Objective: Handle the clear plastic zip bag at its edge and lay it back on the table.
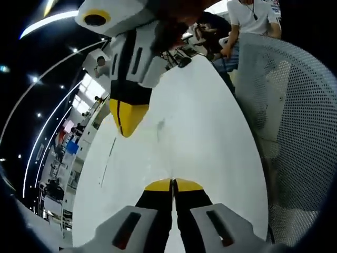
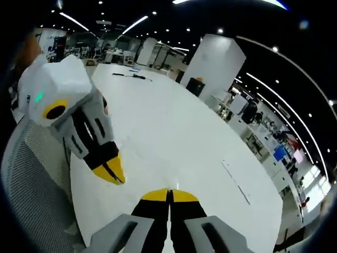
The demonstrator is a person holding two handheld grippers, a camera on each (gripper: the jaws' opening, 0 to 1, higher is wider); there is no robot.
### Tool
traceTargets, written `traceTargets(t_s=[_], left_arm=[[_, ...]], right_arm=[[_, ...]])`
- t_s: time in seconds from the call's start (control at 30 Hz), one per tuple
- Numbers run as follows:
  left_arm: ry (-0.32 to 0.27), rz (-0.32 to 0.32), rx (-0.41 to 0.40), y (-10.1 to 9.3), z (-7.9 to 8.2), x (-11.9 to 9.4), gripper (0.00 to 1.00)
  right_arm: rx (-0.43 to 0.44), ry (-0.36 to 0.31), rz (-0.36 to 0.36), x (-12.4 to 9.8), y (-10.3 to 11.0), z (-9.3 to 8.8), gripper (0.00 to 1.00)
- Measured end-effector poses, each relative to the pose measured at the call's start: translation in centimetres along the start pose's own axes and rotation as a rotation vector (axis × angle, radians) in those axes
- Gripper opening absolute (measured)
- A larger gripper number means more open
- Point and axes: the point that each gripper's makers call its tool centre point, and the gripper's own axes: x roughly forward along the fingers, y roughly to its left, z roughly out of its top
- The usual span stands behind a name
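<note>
Both pairs of tongs hang low over the white tabletop (image 1: 210, 132), tips nearly meeting. The left tongs (image 1: 172, 185) are pressed shut, yellow tips together, and so are the right tongs (image 2: 169, 195), no gap showing. Is a sliver of film pinched between either pair? I cannot tell; nothing clear stands out at the tips.

And the clear plastic zip bag itself? Hard to pick out against all that white. There is a faint thin line (image 2: 235, 182) on the tabletop off to the right of the right tongs, well apart from them. It may be the bag's edge lying flat, or only a mark on the surface.

To do this step well, I'd say: come in low and flat at the edge, nip just the rim of the film and not the tabletop, lift gently so the bag does not fold on itself, then lower it level. Let go only once it lies flat.

The count now:
- Two pairs of tongs.
- One tabletop.
- One bag at most, and that unsure.
- One mesh chair (image 1: 295, 105) on the near side.
- One person (image 1: 253, 18) in a white top at the far end.
</note>
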Motion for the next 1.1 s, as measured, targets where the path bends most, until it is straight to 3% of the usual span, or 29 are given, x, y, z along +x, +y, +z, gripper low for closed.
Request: traceTargets(t_s=[0.3, 0.57, 0.67, 0.73, 0.87, 1.1], left_arm=[[-0.07, -0.01, -0.08, 1.3, 1.0, -0.3, 0.05], [-0.109, 0.003, -0.101, 1.6, 1.6, -1.6, 0.14], [-0.2, 0.015, -0.21, 1.9, 2.9, -2.5, 0.14], [-0.225, 0.031, -0.237, 2.4, 3.2, -3.1, 0.16], [-0.199, 0.069, -0.255, 3.2, 2.5, -3.7, 0.17], [-0.209, 0.12, -0.382, 3.7, 1.1, -5.2, 0.21]], right_arm=[[-0.067, 0.038, -0.007, 0.6, 1.8, -0.3, 0.0], [-0.046, 0.034, 0.01, 1.8, 2.8, -0.9, 0.0], [-0.061, 0.036, 0.008, 2.1, 3.2, -1.1, 0.0], [-0.062, 0.036, 0.009, 2.4, 3.3, -1.2, 0.0], [-0.11, 0.047, 0.0, 2.8, 3.4, -1.6, 0.0], [-0.117, 0.071, -0.019, 3.0, 3.0, -2.3, 0.0]])
